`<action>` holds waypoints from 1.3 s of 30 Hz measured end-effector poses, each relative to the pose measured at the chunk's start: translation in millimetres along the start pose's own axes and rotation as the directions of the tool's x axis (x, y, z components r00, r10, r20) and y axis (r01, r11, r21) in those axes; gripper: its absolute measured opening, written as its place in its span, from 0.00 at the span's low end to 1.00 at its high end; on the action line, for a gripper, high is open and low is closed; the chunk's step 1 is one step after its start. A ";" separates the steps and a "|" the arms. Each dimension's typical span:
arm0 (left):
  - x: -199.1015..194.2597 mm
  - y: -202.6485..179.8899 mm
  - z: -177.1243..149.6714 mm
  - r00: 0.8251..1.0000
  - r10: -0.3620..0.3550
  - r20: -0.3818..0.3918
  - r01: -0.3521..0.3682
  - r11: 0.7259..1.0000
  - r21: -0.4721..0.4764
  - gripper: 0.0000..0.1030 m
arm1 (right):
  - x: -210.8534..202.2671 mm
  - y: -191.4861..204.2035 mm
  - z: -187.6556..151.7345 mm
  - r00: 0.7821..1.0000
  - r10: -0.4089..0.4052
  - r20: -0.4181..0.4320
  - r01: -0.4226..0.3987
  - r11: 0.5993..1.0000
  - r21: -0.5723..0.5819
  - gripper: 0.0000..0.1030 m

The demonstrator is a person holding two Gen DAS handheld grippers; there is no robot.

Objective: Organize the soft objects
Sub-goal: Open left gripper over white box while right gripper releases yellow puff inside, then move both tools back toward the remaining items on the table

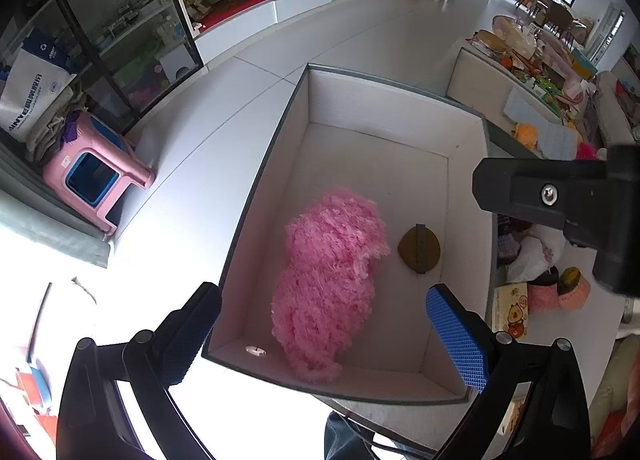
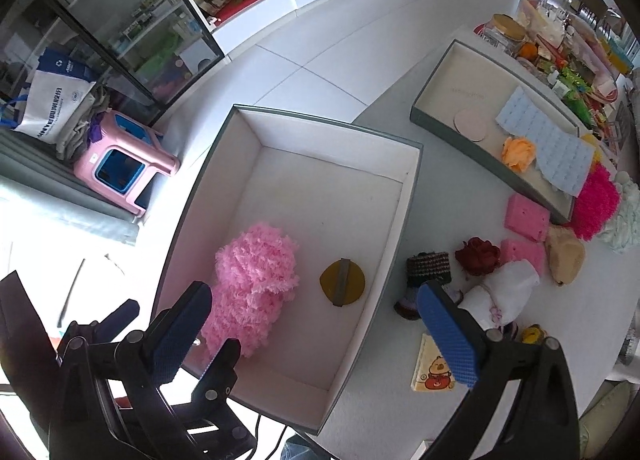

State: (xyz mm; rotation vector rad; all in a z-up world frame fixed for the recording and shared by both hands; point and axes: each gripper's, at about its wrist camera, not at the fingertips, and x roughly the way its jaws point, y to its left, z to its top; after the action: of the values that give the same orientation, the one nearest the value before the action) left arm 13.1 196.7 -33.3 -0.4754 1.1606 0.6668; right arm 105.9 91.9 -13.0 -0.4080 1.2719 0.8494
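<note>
A white box with a grey rim (image 1: 264,164) (image 2: 412,196) stands on the table. Inside it lie a fluffy pink plush (image 1: 332,280) (image 2: 252,288) and a small olive round pad (image 1: 419,249) (image 2: 342,281). My left gripper (image 1: 324,334) is open and empty above the box's near end. My right gripper (image 2: 316,334) is open and empty above the box's near right part; it also shows in the left wrist view (image 1: 560,196). Right of the box lie soft things: a dark red flower (image 2: 478,255), pink sponges (image 2: 526,217), a white cloth bundle (image 2: 504,292), a dark knitted piece (image 2: 429,268).
A shallow grey lid (image 2: 434,88) at the back right holds a blue mat (image 2: 548,148), an orange puff (image 2: 518,154) and a pink disc (image 2: 471,124). A magenta puff (image 2: 594,202), a cartoon card (image 2: 434,366) and a pink stool (image 2: 124,164) on the floor are nearby.
</note>
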 end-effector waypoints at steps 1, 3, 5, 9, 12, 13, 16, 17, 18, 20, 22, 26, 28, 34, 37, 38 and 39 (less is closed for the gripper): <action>-3.1 -1.9 -1.7 1.000 0.002 0.004 -0.002 1.000 0.006 1.00 | -2.3 -0.5 -1.6 1.000 0.000 0.003 0.000 1.000 -0.001 1.00; -6.9 -4.4 -3.0 1.000 0.003 0.009 -0.003 1.000 0.019 1.00 | -8.2 -1.0 -6.0 1.000 0.000 0.010 0.000 1.000 -0.001 1.00; -10.6 -6.9 -6.5 1.000 0.004 0.014 -0.004 1.000 0.028 1.00 | -13.1 -1.8 -10.8 1.000 0.002 0.013 -0.002 1.000 0.001 1.00; -18.3 -8.8 -11.4 1.000 -0.001 0.020 0.000 0.999 0.034 1.00 | -19.2 -4.2 -19.3 1.000 0.002 0.018 -0.002 1.000 0.003 1.00; -24.1 -9.5 -16.3 1.000 -0.008 0.028 0.007 0.999 0.040 1.00 | -24.6 -6.4 -25.9 1.000 0.000 0.024 0.000 1.000 0.003 1.00; -25.1 -9.8 -17.9 0.999 -0.011 0.031 0.009 0.999 0.043 1.00 | -27.5 -7.3 -28.8 1.000 -0.003 0.029 0.003 1.000 0.002 1.00; -29.4 -15.1 -24.1 0.999 -0.016 0.037 0.014 0.998 0.059 1.00 | -35.2 -8.7 -36.0 0.999 -0.020 0.046 0.020 1.000 -0.007 1.00; -31.0 -17.5 -25.5 0.999 -0.020 0.039 0.017 0.998 0.067 1.00 | -37.0 -8.8 -37.1 0.998 -0.024 0.050 0.025 1.000 -0.010 1.00; -32.3 -19.8 -25.9 0.999 -0.022 0.040 0.019 0.997 0.074 1.00 | -39.4 -8.9 -38.9 0.998 -0.031 0.057 0.032 0.999 -0.016 1.00; -34.6 -24.6 -26.8 0.999 -0.028 0.044 0.024 0.996 0.091 1.00 | -45.3 -10.6 -43.4 0.997 -0.043 0.070 0.044 0.999 -0.020 1.00; -36.2 -31.3 -29.2 0.998 -0.034 0.047 0.029 0.993 0.112 1.00 | -49.7 -14.0 -47.0 0.996 -0.042 0.078 0.043 0.999 -0.015 1.00; -36.4 -46.4 -30.6 0.999 -0.038 0.039 0.032 0.987 0.159 1.00 | -56.3 -28.9 -56.2 0.996 -0.033 0.082 0.031 0.999 0.019 1.00; -36.2 -56.6 -32.1 0.999 -0.043 0.034 0.036 0.981 0.189 1.00 | -58.6 -39.4 -62.2 0.996 -0.038 0.085 0.035 0.999 0.042 1.00; -35.9 -91.5 -39.1 0.998 -0.065 0.016 0.058 0.958 0.281 1.00 | -66.2 -73.9 -80.6 0.994 -0.054 0.092 0.041 0.990 0.133 1.00; -35.5 -109.8 -43.1 0.997 -0.078 0.007 0.071 0.943 0.326 1.00 | -70.7 -95.0 -91.3 0.993 -0.066 0.095 0.048 0.982 0.184 1.00; -34.9 -118.1 -45.3 0.997 -0.082 0.002 0.076 0.935 0.345 1.00 | -72.4 -102.5 -95.4 0.993 -0.072 0.096 0.052 0.978 0.201 1.00; -34.0 -124.9 -47.3 0.996 -0.086 -0.003 0.081 0.930 0.359 1.00 | -73.8 -109.5 -99.2 0.992 -0.079 0.098 0.056 0.975 0.216 1.00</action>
State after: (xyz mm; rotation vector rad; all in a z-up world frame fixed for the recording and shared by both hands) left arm 59.9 68.2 -16.6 -0.2074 1.2112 0.3707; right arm 117.7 -71.3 9.3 -0.2310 1.2292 0.6605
